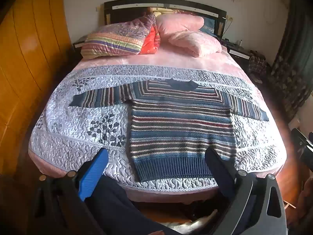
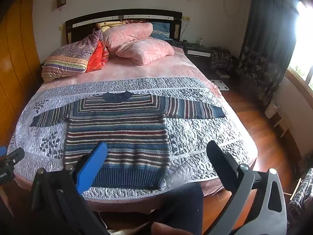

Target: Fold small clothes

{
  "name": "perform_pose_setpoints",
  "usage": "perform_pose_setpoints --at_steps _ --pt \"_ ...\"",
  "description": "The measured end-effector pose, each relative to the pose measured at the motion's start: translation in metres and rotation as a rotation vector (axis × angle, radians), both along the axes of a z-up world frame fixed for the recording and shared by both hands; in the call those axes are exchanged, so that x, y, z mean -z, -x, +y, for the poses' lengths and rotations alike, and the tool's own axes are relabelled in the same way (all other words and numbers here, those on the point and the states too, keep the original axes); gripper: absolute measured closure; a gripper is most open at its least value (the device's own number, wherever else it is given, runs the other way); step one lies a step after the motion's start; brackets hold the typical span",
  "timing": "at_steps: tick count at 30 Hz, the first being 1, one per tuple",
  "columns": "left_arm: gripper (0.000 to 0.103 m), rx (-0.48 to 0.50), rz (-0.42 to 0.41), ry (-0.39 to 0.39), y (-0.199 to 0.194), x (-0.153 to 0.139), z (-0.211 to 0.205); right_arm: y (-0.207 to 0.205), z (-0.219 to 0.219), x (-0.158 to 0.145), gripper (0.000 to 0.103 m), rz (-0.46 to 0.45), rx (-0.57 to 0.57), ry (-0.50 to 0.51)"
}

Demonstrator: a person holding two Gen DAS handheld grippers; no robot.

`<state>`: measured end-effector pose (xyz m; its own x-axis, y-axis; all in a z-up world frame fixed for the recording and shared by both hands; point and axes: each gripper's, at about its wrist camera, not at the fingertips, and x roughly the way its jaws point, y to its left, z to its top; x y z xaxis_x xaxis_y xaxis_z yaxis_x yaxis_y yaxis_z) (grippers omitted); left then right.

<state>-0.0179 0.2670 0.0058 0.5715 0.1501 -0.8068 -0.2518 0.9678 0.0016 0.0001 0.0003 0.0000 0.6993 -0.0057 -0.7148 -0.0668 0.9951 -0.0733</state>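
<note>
A striped knitted sweater in blue, maroon and cream [image 1: 182, 129] lay flat and face up on the lower half of a bed, spread over a pale grey quilted bedspread with dark leaf motifs [image 1: 78, 121]. Both sleeves stretched straight out to the sides, the dark blue collar pointed toward the headboard, and the ribbed blue hem sat near the foot edge of the bed.

The left gripper [image 1: 156, 156] hovered above the foot of the bed, its fingers [image 1: 93, 174] spread wide apart and holding nothing; one carried a blue ribbed pad, the other looked dark. The right gripper [image 2: 156, 150] hung in much the same way just above the hem of the sweater, its fingers [image 2: 92, 168] likewise wide apart and empty. Neither touched the garment.

At the head of the bed, two pink pillows [image 1: 187, 33] were piled beside a folded patterned quilt in purple, yellow and red [image 1: 121, 37], against a dark wooden headboard [image 1: 164, 5]. A wooden wardrobe [image 1: 29, 49] stood to the left, and dark patterned curtains [image 2: 264, 49] hung by a bright window on the right. The person's dark trouser leg [image 1: 117, 205] showed below the grippers.
</note>
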Motion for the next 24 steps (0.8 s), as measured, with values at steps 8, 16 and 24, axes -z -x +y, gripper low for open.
perform_pose_setpoints --at_steps 8,16,24 --pt "0.004 0.004 0.004 -0.008 -0.0003 0.0003 -0.0008 -0.0046 -0.0009 0.0002 0.002 -0.001 0.003 0.001" --pt "0.004 0.002 0.002 -0.014 0.0008 -0.0020 -0.0008 -0.0004 0.0066 -0.0028 0.002 -0.014 -0.005 0.006" --pt "0.004 -0.007 -0.009 -0.032 -0.0005 -0.0080 0.0003 -0.0011 0.0054 -0.0060 0.002 -0.017 -0.012 0.000"
